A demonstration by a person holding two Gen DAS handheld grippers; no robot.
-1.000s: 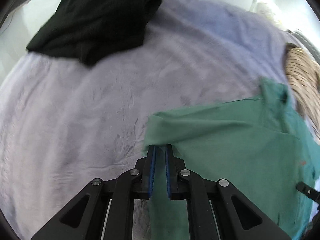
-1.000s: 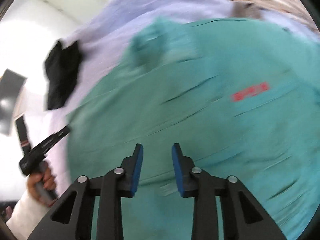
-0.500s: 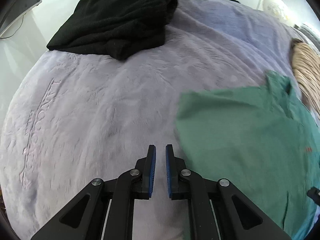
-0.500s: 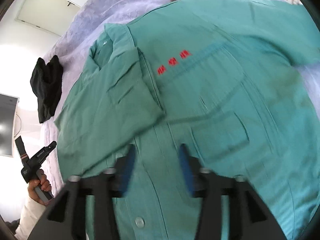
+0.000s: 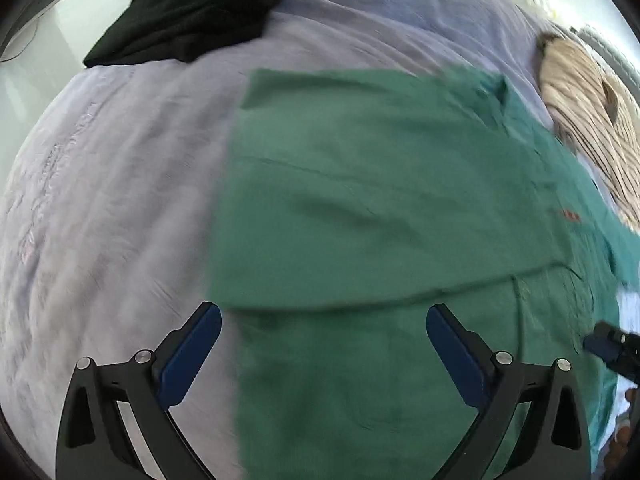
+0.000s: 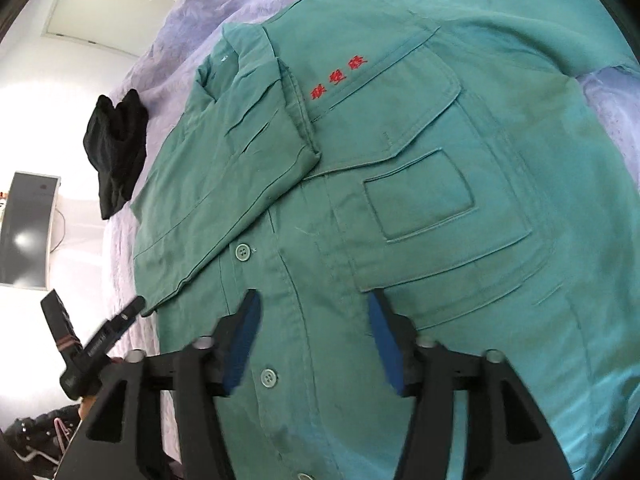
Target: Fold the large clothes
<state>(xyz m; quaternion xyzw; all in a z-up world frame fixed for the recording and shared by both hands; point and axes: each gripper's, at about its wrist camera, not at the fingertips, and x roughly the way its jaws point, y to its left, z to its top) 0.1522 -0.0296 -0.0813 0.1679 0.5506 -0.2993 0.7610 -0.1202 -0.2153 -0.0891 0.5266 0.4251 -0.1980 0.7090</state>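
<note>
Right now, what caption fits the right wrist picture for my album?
Opening right gripper hovers over a buttoned green cotton work jacket, one sleeve folded across, on a lilac plush blanket.

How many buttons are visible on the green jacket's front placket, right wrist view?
3. Top button just below the folded-over sleeve; second lower on the placket; third cut off at the bottom edge. More may hide under the sleeve or out of frame.
</note>
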